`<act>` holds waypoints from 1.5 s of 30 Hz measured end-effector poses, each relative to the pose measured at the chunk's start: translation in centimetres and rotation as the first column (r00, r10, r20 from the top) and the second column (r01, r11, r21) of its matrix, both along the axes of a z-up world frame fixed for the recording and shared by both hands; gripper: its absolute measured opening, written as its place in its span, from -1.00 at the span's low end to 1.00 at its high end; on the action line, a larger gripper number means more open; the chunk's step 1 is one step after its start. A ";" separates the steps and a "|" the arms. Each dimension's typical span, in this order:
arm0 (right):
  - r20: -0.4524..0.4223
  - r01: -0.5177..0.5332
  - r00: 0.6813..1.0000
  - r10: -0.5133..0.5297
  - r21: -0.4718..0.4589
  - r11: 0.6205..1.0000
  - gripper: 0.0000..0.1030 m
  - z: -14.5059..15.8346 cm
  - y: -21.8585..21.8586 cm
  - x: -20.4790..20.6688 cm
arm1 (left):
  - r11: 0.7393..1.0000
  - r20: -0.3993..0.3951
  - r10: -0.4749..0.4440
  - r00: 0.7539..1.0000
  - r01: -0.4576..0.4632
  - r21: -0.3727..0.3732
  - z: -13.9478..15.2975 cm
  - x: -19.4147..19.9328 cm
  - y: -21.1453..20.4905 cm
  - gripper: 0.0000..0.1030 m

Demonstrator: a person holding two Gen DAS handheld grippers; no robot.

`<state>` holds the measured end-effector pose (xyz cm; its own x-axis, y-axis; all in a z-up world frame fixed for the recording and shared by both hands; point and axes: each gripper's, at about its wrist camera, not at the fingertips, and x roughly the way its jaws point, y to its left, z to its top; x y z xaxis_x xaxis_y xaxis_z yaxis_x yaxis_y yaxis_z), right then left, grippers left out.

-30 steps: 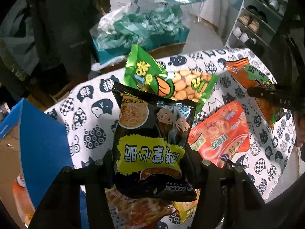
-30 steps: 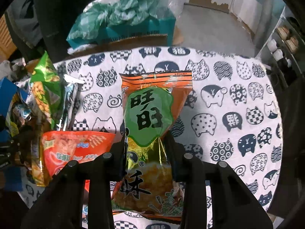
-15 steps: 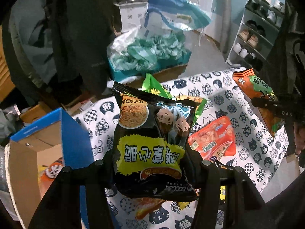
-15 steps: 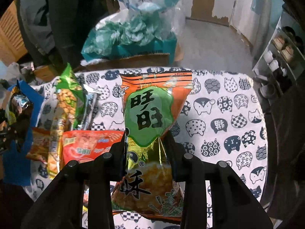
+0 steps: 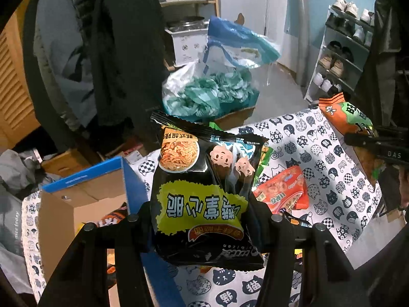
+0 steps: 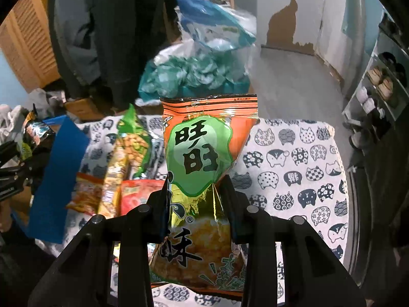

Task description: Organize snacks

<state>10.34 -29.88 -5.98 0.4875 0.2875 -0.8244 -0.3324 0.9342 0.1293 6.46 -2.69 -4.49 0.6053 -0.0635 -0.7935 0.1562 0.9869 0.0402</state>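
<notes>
Carrying step: left gripper (image 5: 204, 220) clamped on black noodle packet (image 5: 204, 192), right gripper (image 6: 196, 204) clamped on orange-green cracker bag (image 6: 202, 158); next, lower into blue cardboard box (image 5: 84, 199) at left, then release.

Cat-print tablecloth (image 5: 319, 138) over the table. Beyond it, a clear plastic bag of teal wrappers (image 5: 204, 94) sits in a cardboard tray on the floor. Shoe rack (image 5: 340, 51) at right. Dark coats (image 6: 115, 25) hang at left, beside a slatted wooden door (image 6: 28, 43).
</notes>
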 end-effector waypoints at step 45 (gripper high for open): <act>0.061 -0.360 0.932 0.358 0.031 0.932 -0.35 5.4 21.8 -2.5 | 0.948 0.049 0.317 0.947 -0.317 -0.018 2.2 -8.1 17.7 0.10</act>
<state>7.88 -8.08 -0.55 0.3882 0.4841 -0.7842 -0.6521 0.7456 0.1375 -1.67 15.01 -2.27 0.6351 0.1305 -0.7614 -0.1669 0.9855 0.0297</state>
